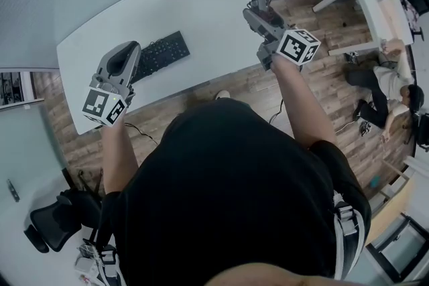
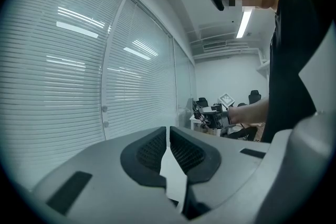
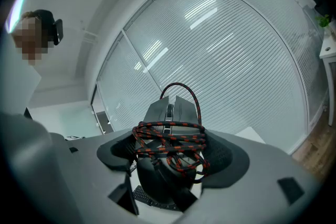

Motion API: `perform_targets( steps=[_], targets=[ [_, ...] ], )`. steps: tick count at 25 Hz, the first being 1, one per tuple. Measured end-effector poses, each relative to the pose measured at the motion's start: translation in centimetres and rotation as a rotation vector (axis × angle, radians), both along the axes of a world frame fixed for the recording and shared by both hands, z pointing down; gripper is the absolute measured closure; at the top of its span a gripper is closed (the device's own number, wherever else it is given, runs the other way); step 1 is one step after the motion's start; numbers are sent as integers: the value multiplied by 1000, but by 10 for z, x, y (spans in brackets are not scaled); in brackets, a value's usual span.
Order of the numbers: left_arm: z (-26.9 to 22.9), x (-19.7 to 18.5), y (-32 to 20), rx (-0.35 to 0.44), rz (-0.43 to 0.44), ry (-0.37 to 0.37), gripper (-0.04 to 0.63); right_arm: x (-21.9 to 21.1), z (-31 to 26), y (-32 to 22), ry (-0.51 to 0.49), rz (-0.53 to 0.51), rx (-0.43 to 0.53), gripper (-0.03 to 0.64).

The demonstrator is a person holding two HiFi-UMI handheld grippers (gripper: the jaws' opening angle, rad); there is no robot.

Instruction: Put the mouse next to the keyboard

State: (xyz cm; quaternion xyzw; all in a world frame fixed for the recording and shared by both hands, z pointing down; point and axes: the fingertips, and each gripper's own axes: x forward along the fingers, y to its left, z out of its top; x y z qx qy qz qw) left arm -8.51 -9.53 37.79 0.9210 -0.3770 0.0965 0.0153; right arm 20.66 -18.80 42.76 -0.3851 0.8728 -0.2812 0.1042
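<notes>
A white desk (image 1: 201,3) stands on a wood-plank floor (image 1: 221,87), beside slatted blinds (image 3: 236,50), and carries the keyboard (image 1: 159,55). The right claw (image 1: 260,9) grips the cable-wrapped mouse (image 3: 168,113) in the air near the desk's end. The left claw (image 1: 129,49) is clenched and empty.

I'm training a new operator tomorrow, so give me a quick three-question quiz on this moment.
1. True or false: the keyboard lies on the table.
2. What does the right tool hold? A: mouse. B: pen. C: nothing.
3. Fill in: the mouse's cable is ____ around its body.
Key: 1 true; 2 A; 3 wrapped.
</notes>
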Motion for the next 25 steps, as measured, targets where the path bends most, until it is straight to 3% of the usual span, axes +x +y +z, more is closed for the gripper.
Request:
perform_targets(
  steps=[25],
  targets=[
    [-4,45,-34,-3,-37,7,557,29,-2,-37,7,-61,-16,218]
  ],
)
